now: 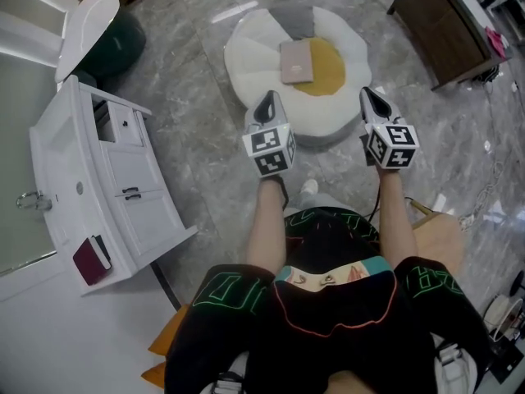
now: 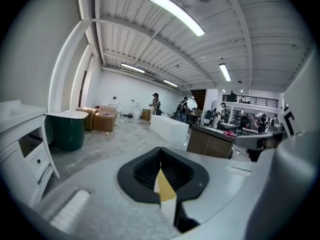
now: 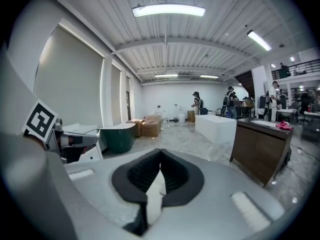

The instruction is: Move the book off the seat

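A pale pink book (image 1: pixel 296 61) lies flat on a round white floor seat (image 1: pixel 254 56) with a yellow centre (image 1: pixel 326 71). In the head view both grippers are held out over the seat's near edge, short of the book. The left gripper (image 1: pixel 269 98) points at the seat's near left part and is shut with nothing in it. The right gripper (image 1: pixel 368 94) hangs at the seat's near right rim, also shut and holding nothing. The left gripper view shows its jaws (image 2: pixel 160 151) closed together, and the right gripper (image 3: pixel 160 154) looks the same in its own view. The book appears in neither gripper view.
A white vanity cabinet (image 1: pixel 107 187) stands at the left with a dark red booklet (image 1: pixel 90 261) on its top. A dark green tub (image 1: pixel 115 43) sits behind it. A brown cabinet (image 1: pixel 443 23) stands at the far right. People stand far across the hall.
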Demonstrator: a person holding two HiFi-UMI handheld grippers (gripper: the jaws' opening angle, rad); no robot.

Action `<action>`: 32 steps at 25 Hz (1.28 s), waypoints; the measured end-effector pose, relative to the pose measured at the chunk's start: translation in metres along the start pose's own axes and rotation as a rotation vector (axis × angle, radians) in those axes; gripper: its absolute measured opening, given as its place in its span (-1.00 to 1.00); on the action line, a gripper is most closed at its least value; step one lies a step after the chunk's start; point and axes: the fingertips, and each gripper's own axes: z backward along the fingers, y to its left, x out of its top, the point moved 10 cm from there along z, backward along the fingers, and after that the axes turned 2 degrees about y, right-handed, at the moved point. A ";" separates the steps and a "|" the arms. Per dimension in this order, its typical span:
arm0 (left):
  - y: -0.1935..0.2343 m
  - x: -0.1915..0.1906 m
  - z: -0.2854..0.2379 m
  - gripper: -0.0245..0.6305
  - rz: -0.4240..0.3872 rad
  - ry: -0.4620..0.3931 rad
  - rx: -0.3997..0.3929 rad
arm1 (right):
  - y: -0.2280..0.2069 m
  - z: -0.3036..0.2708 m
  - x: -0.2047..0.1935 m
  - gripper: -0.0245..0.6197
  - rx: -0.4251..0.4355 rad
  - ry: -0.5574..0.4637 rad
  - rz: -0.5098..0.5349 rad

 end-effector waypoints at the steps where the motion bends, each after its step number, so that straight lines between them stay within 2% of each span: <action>1: -0.005 0.005 -0.009 -0.89 0.000 -0.004 -0.008 | -0.009 -0.004 0.005 -0.91 -0.005 -0.005 -0.001; 5: -0.016 0.014 -0.037 -0.89 -0.018 0.012 -0.031 | -0.033 -0.017 0.014 -0.91 -0.014 -0.006 -0.013; 9: -0.016 0.013 -0.056 -0.89 -0.022 0.070 -0.044 | -0.046 -0.034 0.009 -0.91 -0.017 0.017 -0.056; 15: 0.006 0.003 -0.093 -0.89 0.015 0.149 -0.042 | -0.055 -0.079 -0.003 -0.91 -0.022 0.025 -0.152; 20: 0.026 -0.005 -0.159 -0.89 0.042 0.193 -0.068 | -0.070 -0.139 -0.010 -0.91 -0.039 0.068 -0.168; 23: 0.037 -0.014 -0.207 -0.89 0.079 0.229 -0.070 | -0.083 -0.181 -0.015 -0.91 -0.040 0.121 -0.157; 26: 0.053 -0.032 -0.262 -0.89 0.096 0.300 -0.076 | -0.095 -0.235 -0.030 -0.91 -0.024 0.213 -0.164; 32: 0.098 -0.086 -0.362 -0.89 0.064 0.447 -0.109 | -0.091 -0.335 -0.090 -0.91 0.009 0.372 -0.233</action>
